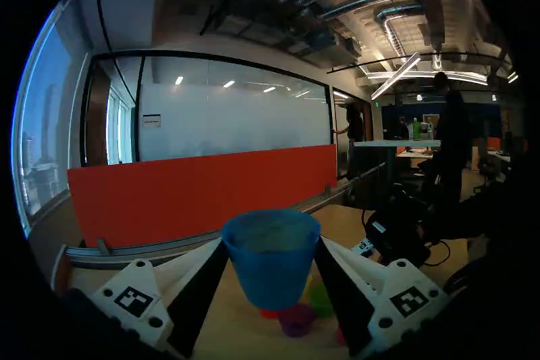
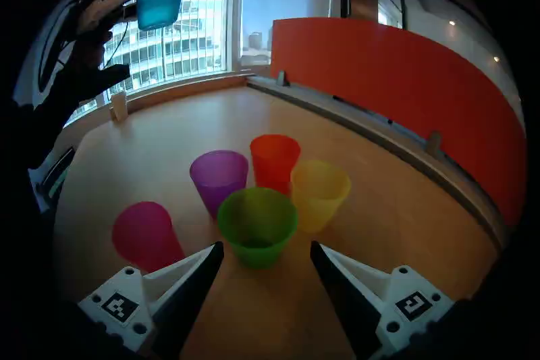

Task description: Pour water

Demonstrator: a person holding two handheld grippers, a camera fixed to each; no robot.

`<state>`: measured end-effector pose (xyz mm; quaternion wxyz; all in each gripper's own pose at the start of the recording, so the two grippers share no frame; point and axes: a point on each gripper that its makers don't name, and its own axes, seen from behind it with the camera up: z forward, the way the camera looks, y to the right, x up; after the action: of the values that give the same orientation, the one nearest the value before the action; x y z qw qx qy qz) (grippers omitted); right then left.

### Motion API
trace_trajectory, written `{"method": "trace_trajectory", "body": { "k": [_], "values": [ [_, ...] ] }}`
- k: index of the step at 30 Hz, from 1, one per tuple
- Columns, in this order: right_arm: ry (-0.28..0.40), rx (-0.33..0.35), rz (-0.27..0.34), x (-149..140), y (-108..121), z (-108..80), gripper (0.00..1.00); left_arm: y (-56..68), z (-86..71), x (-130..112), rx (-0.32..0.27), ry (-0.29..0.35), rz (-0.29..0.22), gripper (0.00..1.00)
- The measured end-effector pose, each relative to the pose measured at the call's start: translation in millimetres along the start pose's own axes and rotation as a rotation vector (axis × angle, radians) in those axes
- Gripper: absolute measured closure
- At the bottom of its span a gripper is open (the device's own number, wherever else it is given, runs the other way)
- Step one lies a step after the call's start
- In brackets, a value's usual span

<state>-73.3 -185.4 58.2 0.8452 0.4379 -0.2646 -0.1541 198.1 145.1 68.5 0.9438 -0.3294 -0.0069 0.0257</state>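
Your L gripper (image 1: 271, 244) clamps the blue cup (image 1: 270, 275) high over the wooden table (image 2: 385, 225); your R gripper (image 2: 266, 246), fingers apart, hovers low w/ the green cup (image 2: 257, 221) just ahead.

Cup colours at our two grippers

Between the black fingers (image 1: 202, 289) of our left gripper (image 1: 270, 245) we see a translucent blue plastic cup (image 1: 271, 259). Just ahead of our white right gripper (image 2: 265, 246), with its black-and-white square markers (image 2: 119, 307), are a green plastic cup (image 2: 257, 225), a purple plastic cup (image 2: 219, 181), an orange-red plastic cup (image 2: 275, 161), a yellow plastic cup (image 2: 319, 192) and, off to its left, a magenta plastic cup (image 2: 144, 235), all on a tan wooden table (image 2: 378, 238).
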Motion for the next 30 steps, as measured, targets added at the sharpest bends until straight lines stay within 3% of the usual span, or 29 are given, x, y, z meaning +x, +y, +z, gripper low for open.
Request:
{"method": "trace_trajectory", "body": {
  "k": [24, 30],
  "values": [
    [-0.001, 0.035, 0.006, 11, -14, 35.8, 0.00, -0.2, -4.3, 5, 0.007, -0.002, 0.011, 0.14],
    [0.006, 0.036, 0.022, 12, -14, 37.5, 0.08, -2.1, -4.7, 2, 0.008, -0.006, 0.010, 0.15]
  ]
}}
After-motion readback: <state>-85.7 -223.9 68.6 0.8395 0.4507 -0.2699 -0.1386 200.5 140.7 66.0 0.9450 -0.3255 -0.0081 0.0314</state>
